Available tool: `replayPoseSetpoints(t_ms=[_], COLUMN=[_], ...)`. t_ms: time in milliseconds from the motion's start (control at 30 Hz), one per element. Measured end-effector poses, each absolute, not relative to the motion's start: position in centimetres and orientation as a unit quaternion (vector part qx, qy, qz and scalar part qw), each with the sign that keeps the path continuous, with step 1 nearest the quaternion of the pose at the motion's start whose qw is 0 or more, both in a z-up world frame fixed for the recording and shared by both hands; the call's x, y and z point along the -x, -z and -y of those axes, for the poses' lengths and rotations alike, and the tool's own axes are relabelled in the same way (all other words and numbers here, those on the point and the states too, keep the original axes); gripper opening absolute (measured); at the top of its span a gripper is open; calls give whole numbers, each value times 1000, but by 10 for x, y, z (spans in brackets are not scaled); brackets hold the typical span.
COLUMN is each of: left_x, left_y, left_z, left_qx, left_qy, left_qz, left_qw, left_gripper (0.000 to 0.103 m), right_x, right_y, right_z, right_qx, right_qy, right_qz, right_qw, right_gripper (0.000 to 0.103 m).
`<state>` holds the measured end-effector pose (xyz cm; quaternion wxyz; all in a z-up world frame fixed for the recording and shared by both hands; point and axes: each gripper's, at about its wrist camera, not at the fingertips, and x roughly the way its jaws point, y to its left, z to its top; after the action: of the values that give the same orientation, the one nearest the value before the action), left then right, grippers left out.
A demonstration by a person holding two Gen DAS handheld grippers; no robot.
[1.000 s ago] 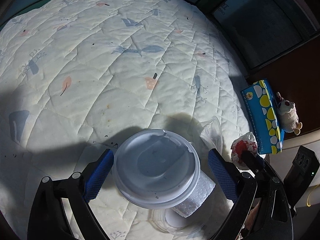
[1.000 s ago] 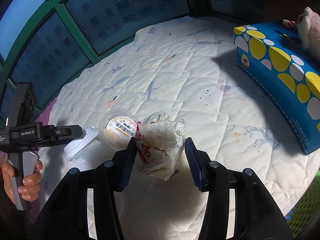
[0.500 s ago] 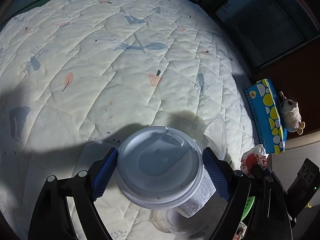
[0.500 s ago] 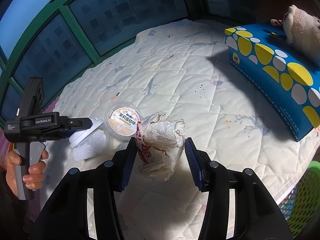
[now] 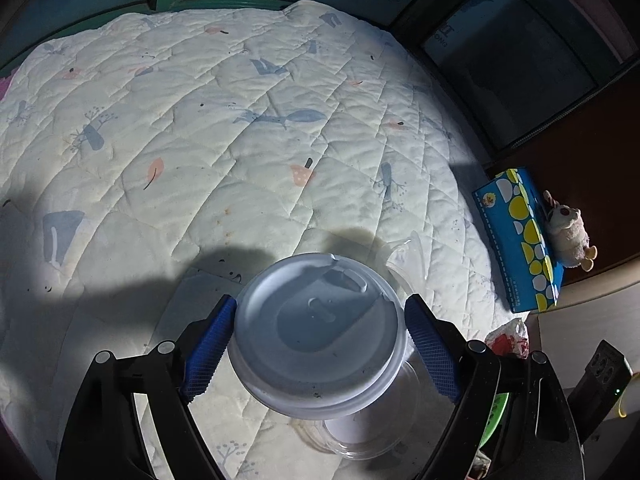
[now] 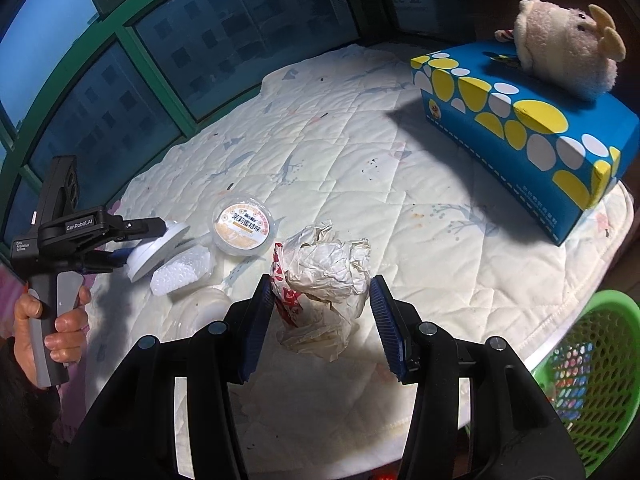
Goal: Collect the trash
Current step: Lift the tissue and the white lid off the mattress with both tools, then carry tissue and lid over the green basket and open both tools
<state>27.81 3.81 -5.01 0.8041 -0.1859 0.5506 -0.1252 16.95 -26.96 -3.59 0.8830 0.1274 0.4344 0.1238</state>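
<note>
My left gripper (image 5: 318,336) is shut on a white cup with a round lid (image 5: 318,336) and holds it above the quilted mat; it also shows in the right wrist view (image 6: 156,254), where the cup's textured body (image 6: 180,274) hangs below the lid. My right gripper (image 6: 322,312) is shut on a crumpled paper wrapper with red print (image 6: 328,280) and holds it over the mat. A clear plastic lid (image 5: 364,432) lies under the cup. A round tub with an orange label (image 6: 244,230) lies on the mat.
A blue and yellow tissue box (image 6: 520,128) with a plush toy (image 6: 568,48) on it stands at the mat's right edge. A green mesh basket (image 6: 596,380) sits below the mat's edge at right. Windows line the far side.
Both grippers have risen and pulled back with their loads. The cup has come off the mat. The green basket has come into the right wrist view.
</note>
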Motion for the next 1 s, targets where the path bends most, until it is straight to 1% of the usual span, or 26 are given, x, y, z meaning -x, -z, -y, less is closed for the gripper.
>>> replayPoseSetpoints(t_ms=[200, 367, 733, 1000], left_x=[-250, -228, -190, -168], left_y=[16, -1, -7, -8], left_z=[-22, 4, 81, 142], left_qx=[166, 152, 132, 100], left_qy=[148, 176, 244, 287], left_qz=[-519, -506, -510, -515], left_qw=[825, 831, 814, 802], left_gripper=[82, 82, 82, 82], right_x=[-144, -120, -57, -34], right_y=[32, 32, 45, 63], right_z=[285, 305, 379, 429], right_qx=[-129, -135, -150, -164], right_qy=[-111, -90, -7, 50], right_qz=[-429, -428, -437, -449], right_qw=[887, 889, 887, 877], right_gripper=[50, 50, 50, 50])
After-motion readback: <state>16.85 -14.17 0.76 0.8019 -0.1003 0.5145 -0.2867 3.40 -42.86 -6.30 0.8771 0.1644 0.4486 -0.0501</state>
